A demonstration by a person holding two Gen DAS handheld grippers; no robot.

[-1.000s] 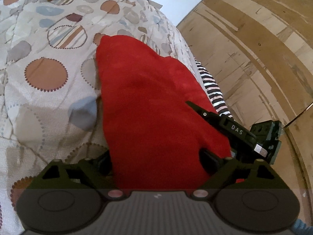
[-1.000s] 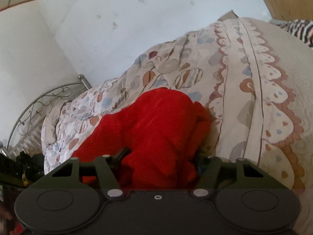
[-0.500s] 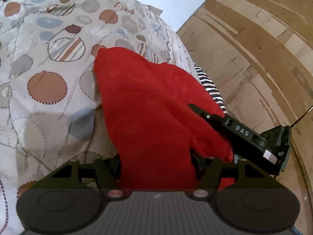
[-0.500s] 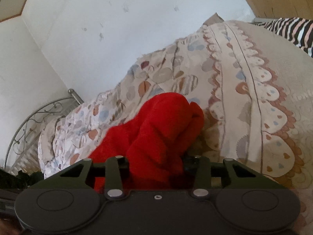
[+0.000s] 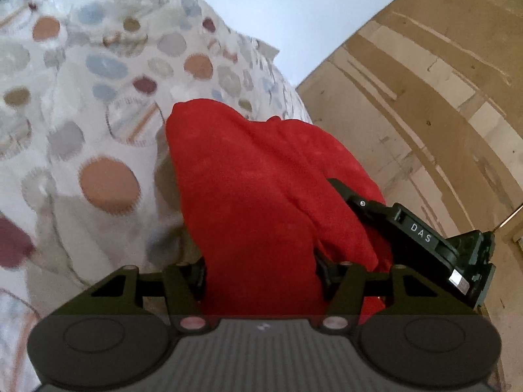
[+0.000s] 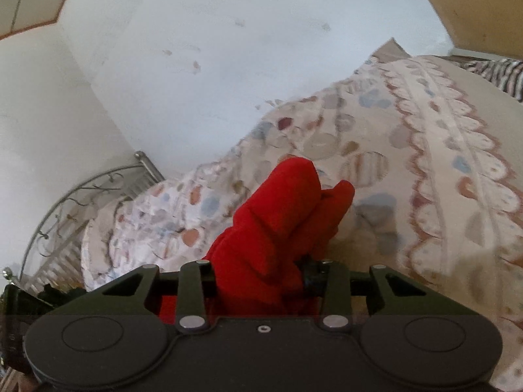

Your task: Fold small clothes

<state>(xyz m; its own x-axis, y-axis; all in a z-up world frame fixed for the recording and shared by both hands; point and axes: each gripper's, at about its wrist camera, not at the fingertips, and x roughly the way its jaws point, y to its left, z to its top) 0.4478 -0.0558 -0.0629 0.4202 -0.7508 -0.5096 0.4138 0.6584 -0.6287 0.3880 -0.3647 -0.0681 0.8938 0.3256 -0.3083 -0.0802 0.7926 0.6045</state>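
Two grippers share one red garment, each taking a near corner so the cloth hangs as a sheet between them and can be laid over on itself. The left gripper has red fabric bunched between its fingers, which are closing on it; the cloth fills the gap from side to side. The right gripper is clenched on a thicker wad of the same cloth, whose folds stick up past its fingers. Most of the garment trails forward onto the patterned bedspread, its far edge resting there, likely as an anchor for the fold. A striped garment lies well apart at the bed's far side.
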